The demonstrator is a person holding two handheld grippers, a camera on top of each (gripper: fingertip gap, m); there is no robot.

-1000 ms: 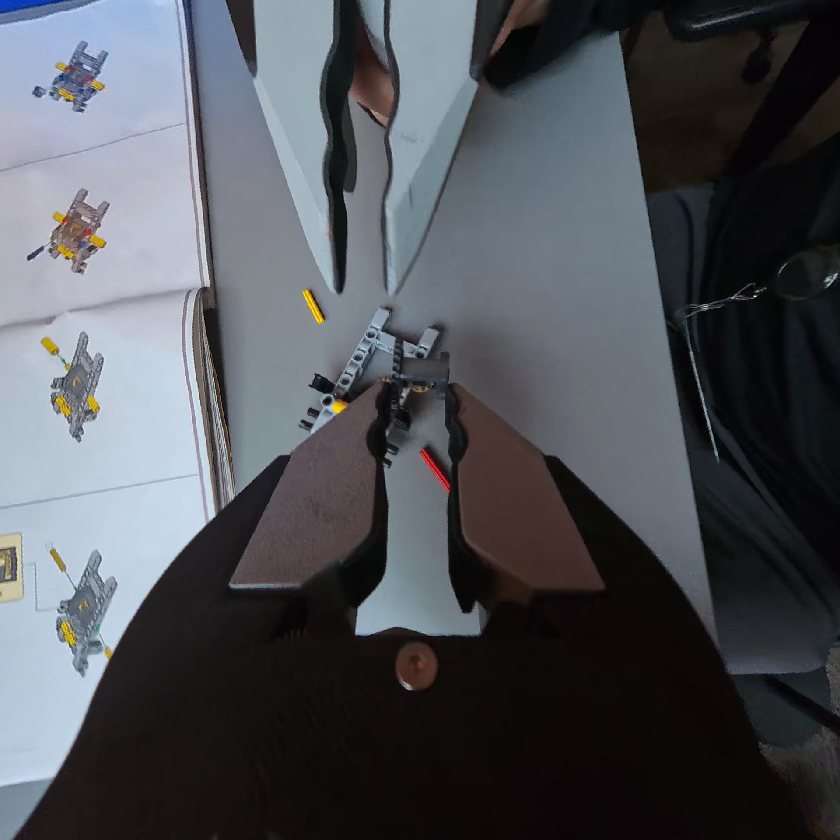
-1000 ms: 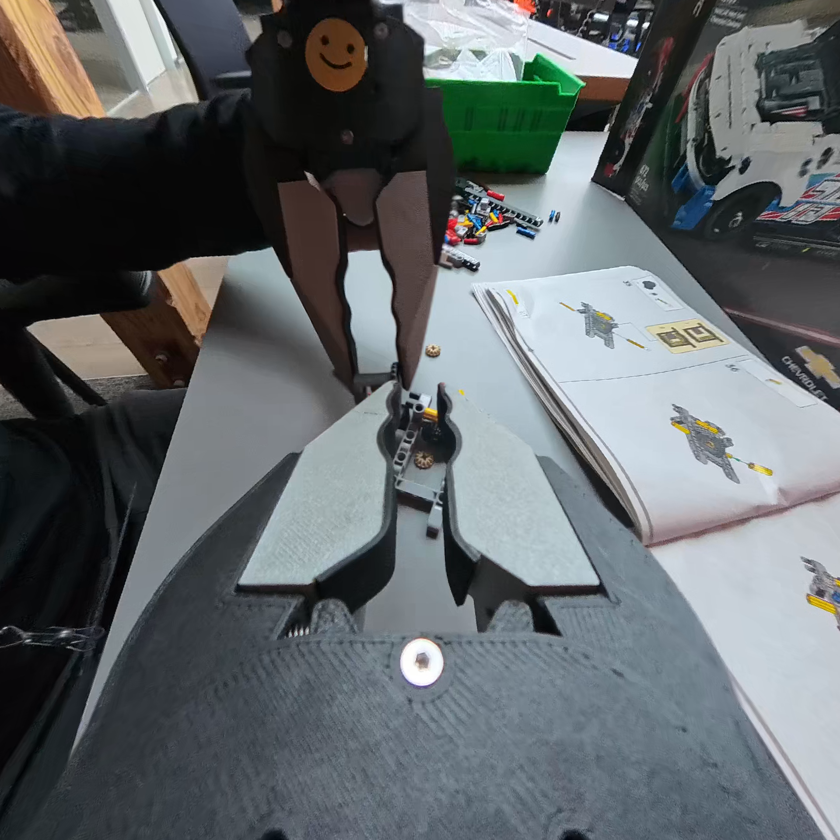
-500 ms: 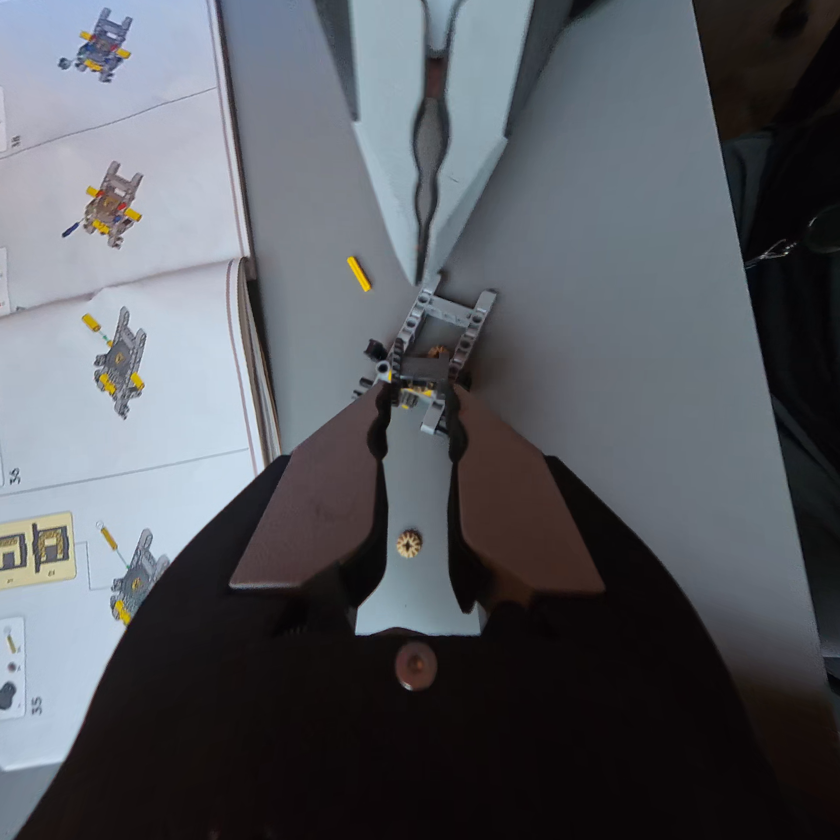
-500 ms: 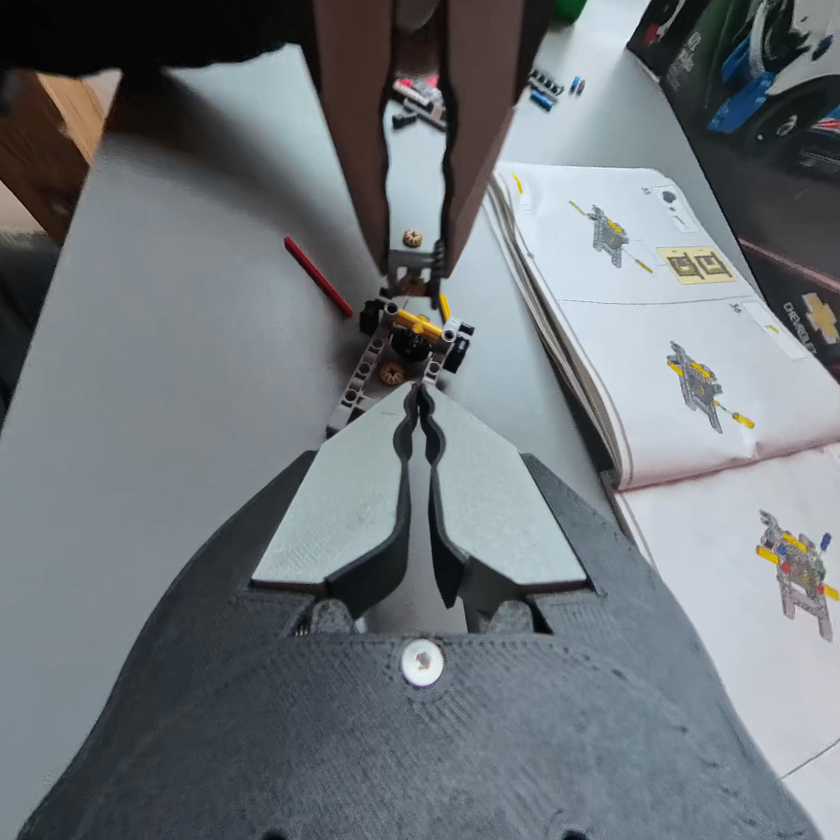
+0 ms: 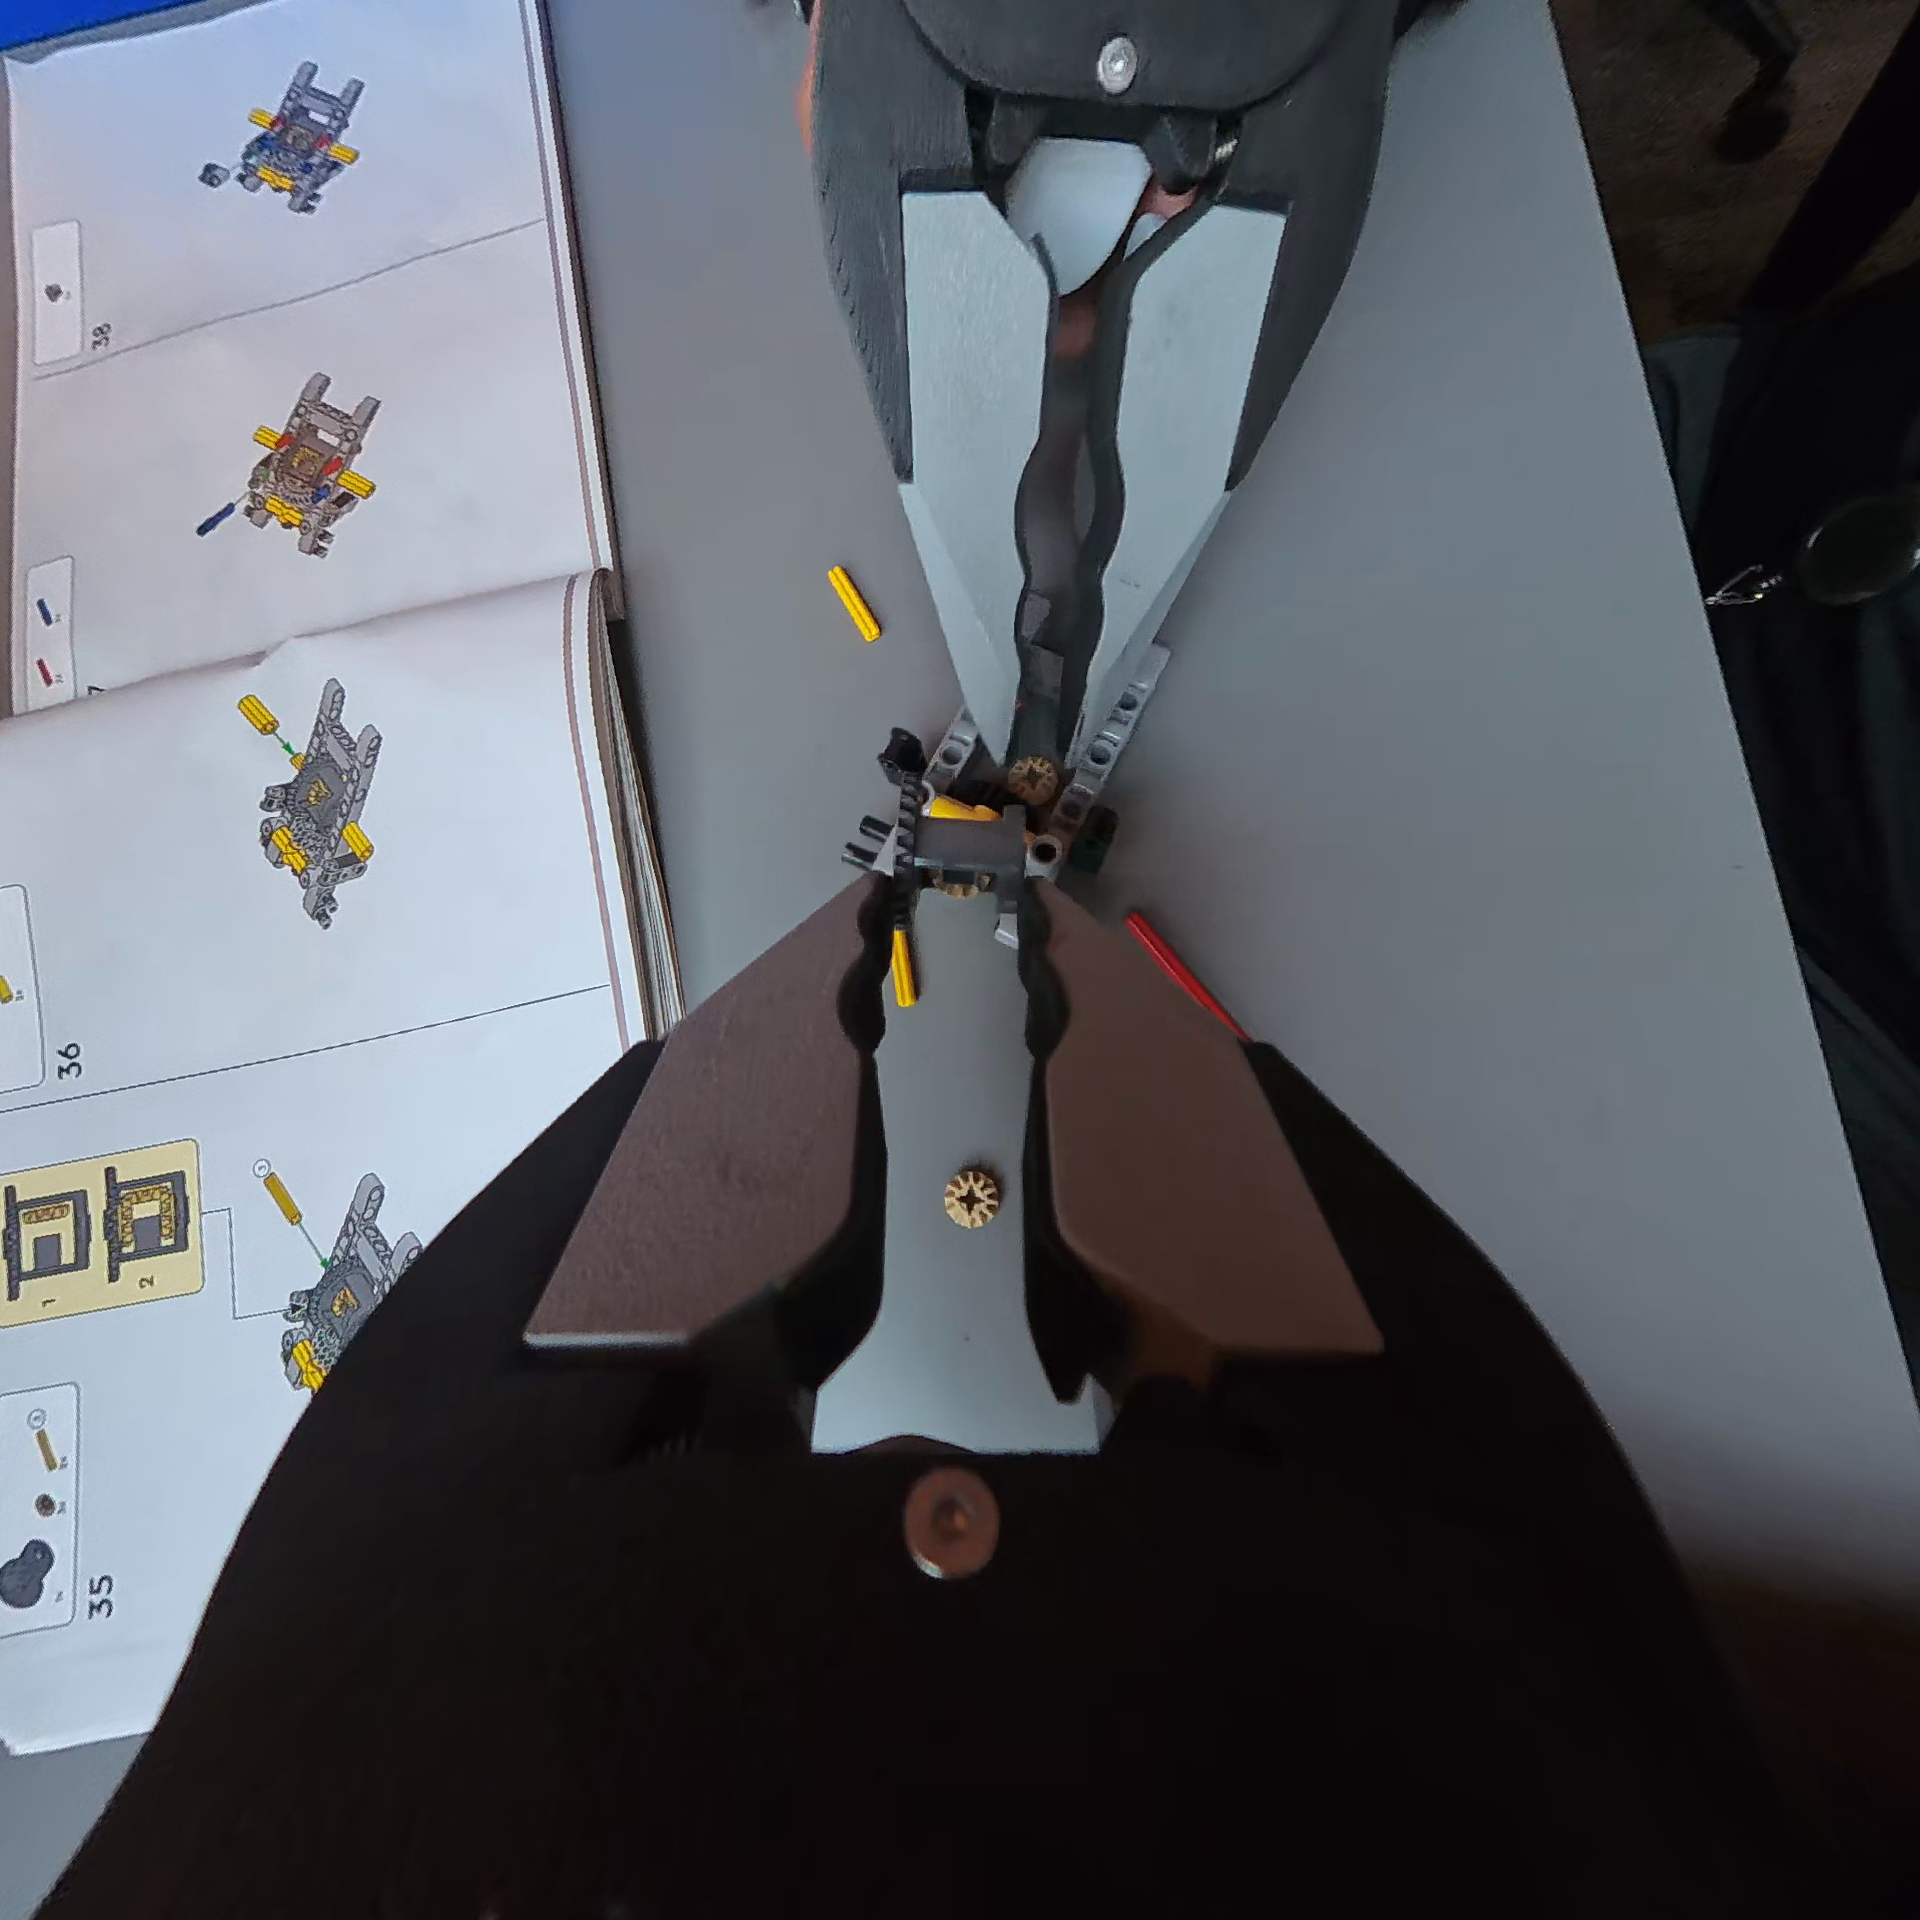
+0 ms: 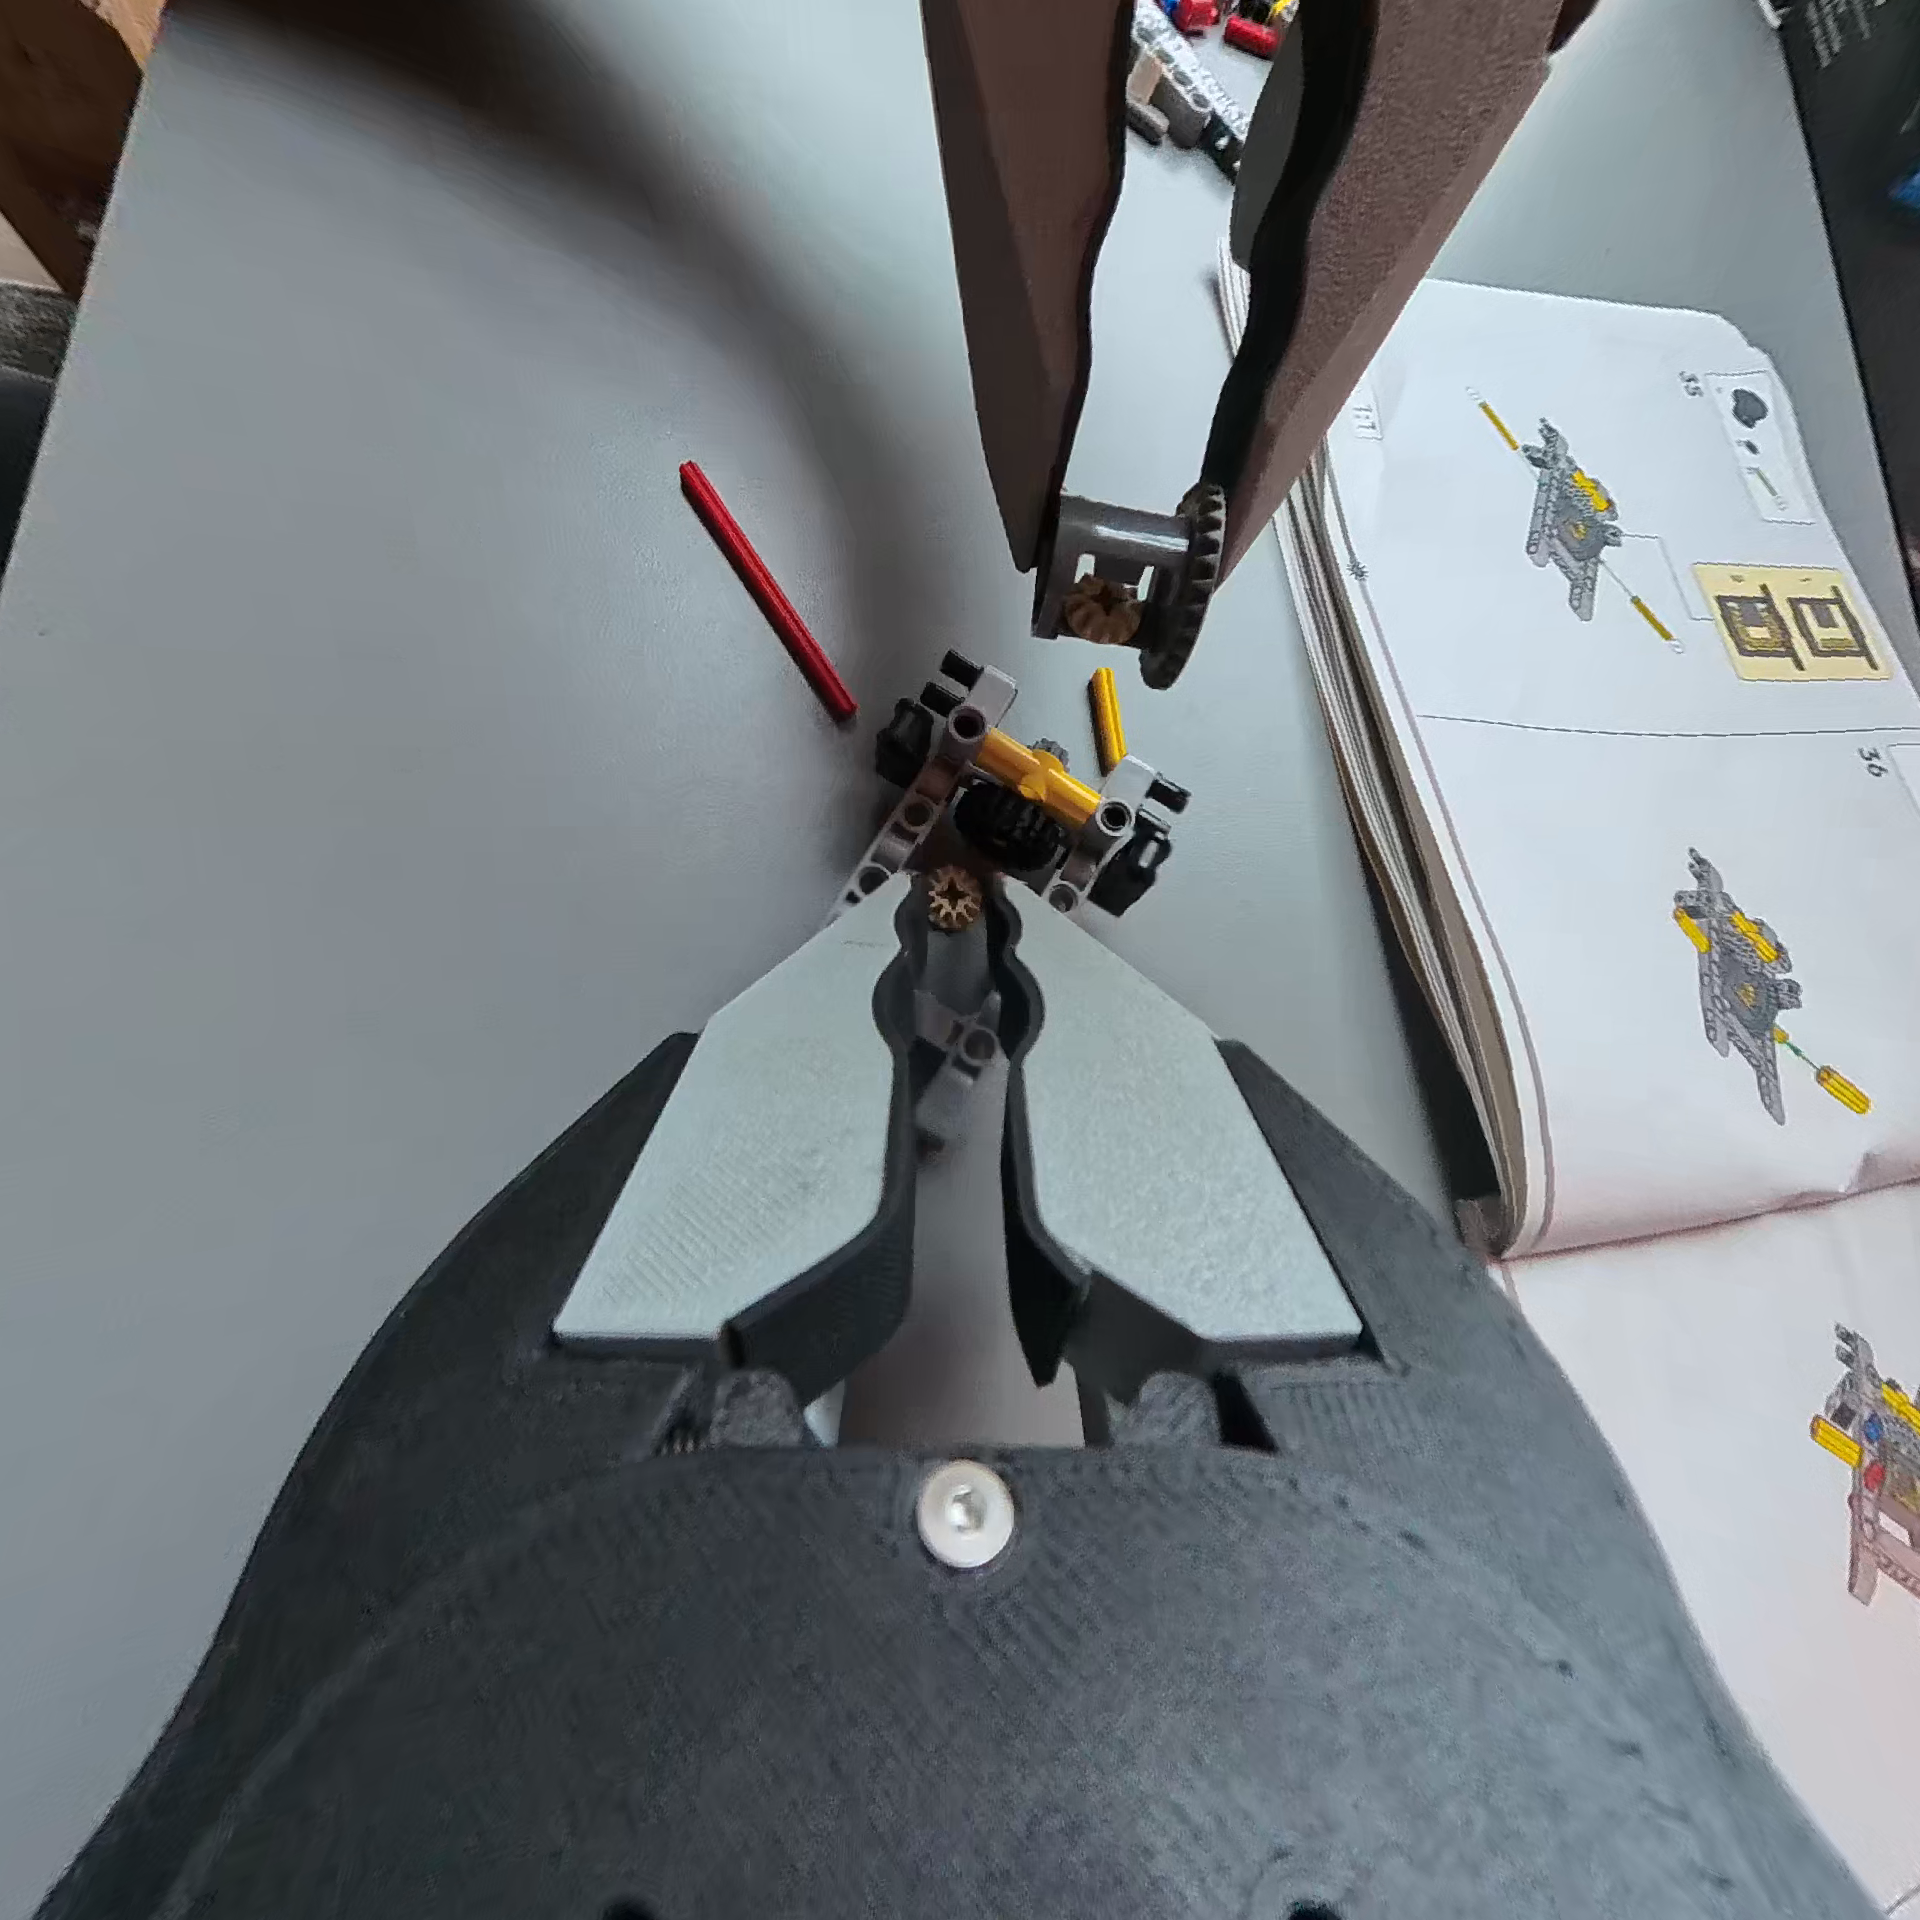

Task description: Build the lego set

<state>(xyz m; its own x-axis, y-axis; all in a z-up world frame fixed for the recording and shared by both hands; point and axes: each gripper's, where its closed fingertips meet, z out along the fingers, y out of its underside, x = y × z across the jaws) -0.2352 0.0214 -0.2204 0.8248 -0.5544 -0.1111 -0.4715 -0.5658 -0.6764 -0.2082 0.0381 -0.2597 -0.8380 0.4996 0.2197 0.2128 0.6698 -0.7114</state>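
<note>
My left gripper (image 5: 956,894) is shut on a dark grey gear housing (image 5: 966,847) that carries a black ring gear and a tan gear. In the right wrist view it comes down from the top (image 6: 1127,566), with the housing (image 6: 1127,582) just beyond the frame's far end and apart from it. My right gripper (image 6: 956,925) is shut on the near end of the light grey frame (image 6: 935,800), which carries a yellow axle (image 6: 1039,784), a black gear and a tan gear. In the left wrist view the right gripper (image 5: 1044,727) reaches in from the top.
On the grey table (image 6: 416,623) lie a red axle (image 6: 769,592), a short yellow axle (image 6: 1107,717), another yellow axle (image 5: 854,603) and a loose tan gear (image 5: 971,1197). The open instruction booklet (image 6: 1662,831) lies alongside. Loose parts (image 6: 1195,62) lie at the far end. My right fingertips sit around 6 cm from my left ones.
My right gripper has slid forward and closed over the frame's near end. My left gripper has kept its hold on the housing, which now sits a little farther from the frame.
</note>
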